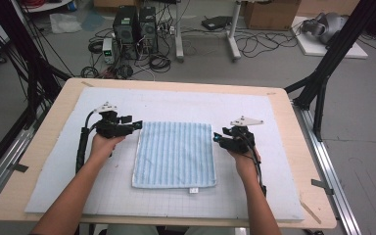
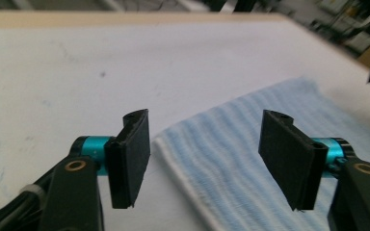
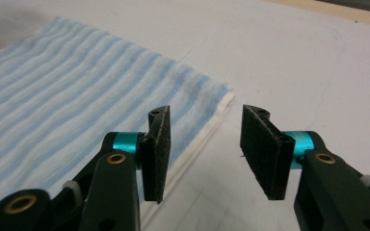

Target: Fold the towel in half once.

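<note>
Lying flat on white mat (image 1: 254, 196), striped towel (image 1: 175, 154), left claw (image 1: 138, 124) and right claw (image 1: 217, 138) wide, empty, cable-strewn floor (image 1: 200, 54) beyond

Beyond your wooden table (image 1: 293, 147) with its pale mat (image 1: 186, 100), you had a grey floor (image 1: 362, 161) strewn with black cables (image 1: 254, 44), two dark computer towers (image 1: 134, 27), a white desk frame (image 1: 232, 36), a cardboard box (image 1: 269, 13) and black struts (image 1: 330, 58) at your right
</note>
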The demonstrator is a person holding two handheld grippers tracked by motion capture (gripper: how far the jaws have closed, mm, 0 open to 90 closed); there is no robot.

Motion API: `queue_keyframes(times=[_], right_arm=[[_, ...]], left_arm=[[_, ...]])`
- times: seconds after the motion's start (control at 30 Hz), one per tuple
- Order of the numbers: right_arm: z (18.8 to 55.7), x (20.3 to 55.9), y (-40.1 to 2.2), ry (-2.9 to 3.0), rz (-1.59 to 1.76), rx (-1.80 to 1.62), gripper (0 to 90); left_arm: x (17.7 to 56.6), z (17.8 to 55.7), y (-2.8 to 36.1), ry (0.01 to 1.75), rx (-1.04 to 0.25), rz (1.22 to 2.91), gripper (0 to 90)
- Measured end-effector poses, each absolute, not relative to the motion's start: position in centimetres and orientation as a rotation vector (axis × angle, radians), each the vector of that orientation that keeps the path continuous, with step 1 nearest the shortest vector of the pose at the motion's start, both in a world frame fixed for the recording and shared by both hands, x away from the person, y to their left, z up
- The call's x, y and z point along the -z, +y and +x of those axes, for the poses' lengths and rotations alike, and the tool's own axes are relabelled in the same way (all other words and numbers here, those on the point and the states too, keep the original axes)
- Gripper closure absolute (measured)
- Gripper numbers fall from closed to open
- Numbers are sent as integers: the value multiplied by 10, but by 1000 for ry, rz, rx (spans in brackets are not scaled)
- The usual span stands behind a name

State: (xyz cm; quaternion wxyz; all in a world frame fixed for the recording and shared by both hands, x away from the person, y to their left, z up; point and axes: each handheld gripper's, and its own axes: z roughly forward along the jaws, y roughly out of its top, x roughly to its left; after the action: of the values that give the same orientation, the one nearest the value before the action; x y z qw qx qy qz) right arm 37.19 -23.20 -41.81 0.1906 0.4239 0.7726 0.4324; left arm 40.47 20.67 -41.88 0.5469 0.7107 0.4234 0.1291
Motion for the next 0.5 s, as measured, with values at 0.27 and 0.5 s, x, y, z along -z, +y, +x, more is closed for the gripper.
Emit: queue_keyframes(times=[0.27, 0.5], right_arm=[[332, 408, -259, 2105, 1197, -1245, 267], [323, 398, -269, 2053, 1161, -1180, 118]], left_arm=[[412, 375, 211, 880, -345, 1645, 185], [409, 359, 218, 853, -376, 1667, 182]])
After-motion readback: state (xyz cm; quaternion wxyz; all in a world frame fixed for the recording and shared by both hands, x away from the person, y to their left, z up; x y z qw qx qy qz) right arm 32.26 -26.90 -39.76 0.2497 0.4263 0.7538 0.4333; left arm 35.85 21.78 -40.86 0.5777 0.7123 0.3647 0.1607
